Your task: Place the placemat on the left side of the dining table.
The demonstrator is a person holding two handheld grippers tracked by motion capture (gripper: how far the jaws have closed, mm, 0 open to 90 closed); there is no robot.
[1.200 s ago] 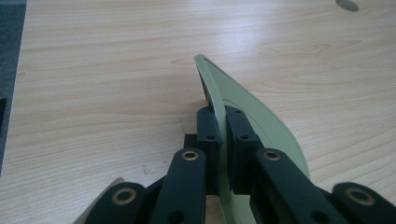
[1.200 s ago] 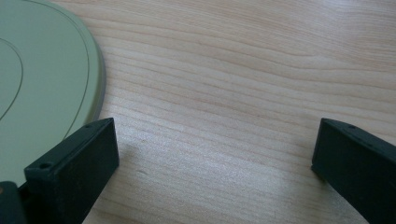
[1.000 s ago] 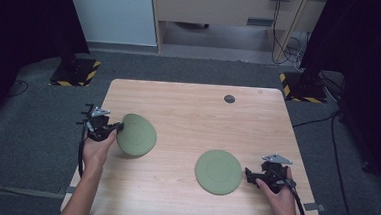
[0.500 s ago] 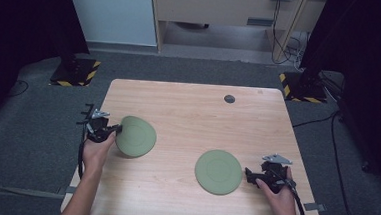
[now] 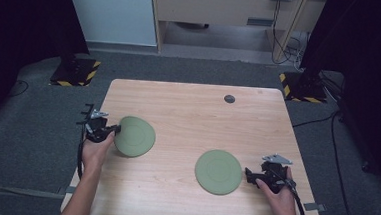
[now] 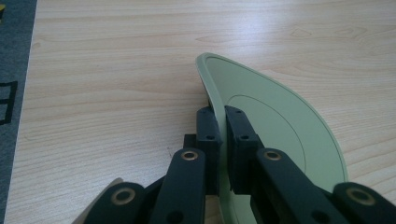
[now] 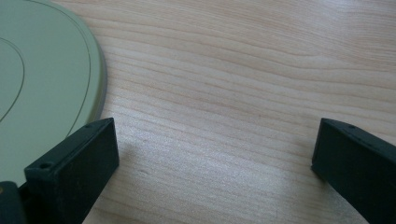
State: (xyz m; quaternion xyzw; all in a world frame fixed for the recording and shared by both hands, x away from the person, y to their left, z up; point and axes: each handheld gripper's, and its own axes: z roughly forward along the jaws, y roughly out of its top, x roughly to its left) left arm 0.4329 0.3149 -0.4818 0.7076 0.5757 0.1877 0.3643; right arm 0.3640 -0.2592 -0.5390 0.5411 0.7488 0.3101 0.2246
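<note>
Bench (image 5: 193,112) of pale wood carries all the work items; grey carpet surrounds it. Its surface is bare apart from two green plates and one small dark disc.

Left plate (image 5: 135,136), green and round, sits toward the left side of the bench. In the left gripper view this plate (image 6: 275,126) stands tilted, its near rim raised off the wood and its far edge down on the bench. Nothing lies in it.

Right plate (image 5: 218,171), the same green, lies flat on the bench toward the near right. In the right gripper view its rim (image 7: 46,84) shows at the left, resting flush on the wood. It holds nothing.

Left gripper (image 5: 108,130) is at the left rim of the left plate, held in the person's left hand (image 5: 95,152). In the left gripper view the gripper (image 6: 222,140) has its jaws pressed together on the plate's rim, one pad on each face.

Right gripper (image 5: 249,173) rests just beside the right edge of the right plate, held in the right hand (image 5: 279,193). In its own view the gripper (image 7: 212,154) is spread wide, bare wood between the jaws; the left jaw overlaps the plate's edge in the frame, but contact cannot be told.

Small dark disc (image 5: 229,99) lies near the far edge of the bench, well apart from both plates.
</note>
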